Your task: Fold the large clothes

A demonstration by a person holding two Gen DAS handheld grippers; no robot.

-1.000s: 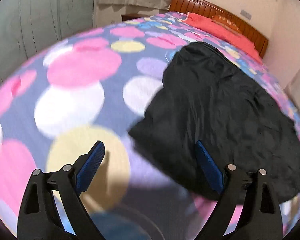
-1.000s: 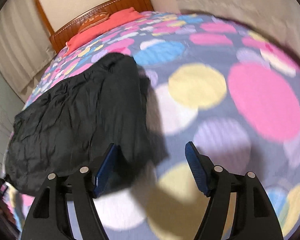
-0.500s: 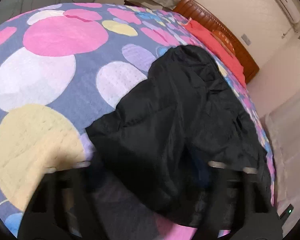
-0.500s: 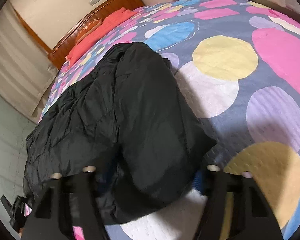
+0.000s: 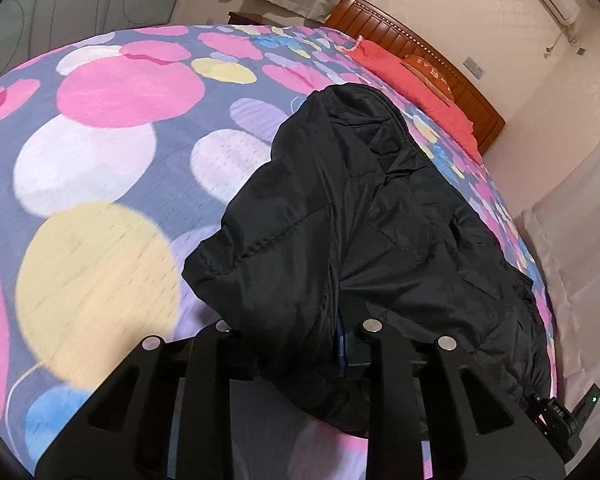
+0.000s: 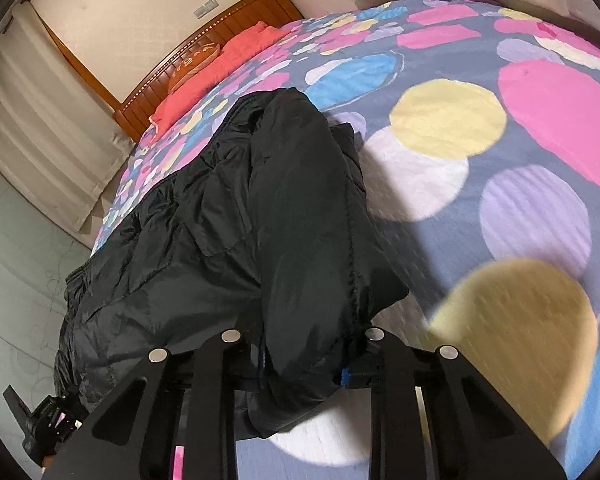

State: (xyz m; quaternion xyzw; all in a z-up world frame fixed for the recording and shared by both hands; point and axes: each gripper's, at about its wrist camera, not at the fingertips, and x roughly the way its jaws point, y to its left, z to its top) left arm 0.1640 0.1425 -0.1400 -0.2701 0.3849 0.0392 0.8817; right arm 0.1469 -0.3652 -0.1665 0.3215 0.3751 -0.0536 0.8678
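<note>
A polka-dot bedspread (image 5: pixel 100 168) covers the bed, with a red pillow (image 5: pixel 420 80) against the wooden headboard (image 5: pixel 400 36).

The left gripper (image 5: pixel 300 344) fills the lower frame with matte black, cut-out arms, each carrying two round silver screws; a blue pad shows near centre. The right gripper (image 6: pixel 304 354) matches: black arms, silver screws, blue pads.

One black jacket (image 5: pixel 372 216) lies on one spotted bedspread (image 5: pixel 112 184). Beyond the jacket, by one wooden headboard (image 5: pixel 416 46), sit one red pillow (image 5: pixel 416 80) and one orange cushion (image 5: pixel 430 70). Two grippers.
</note>
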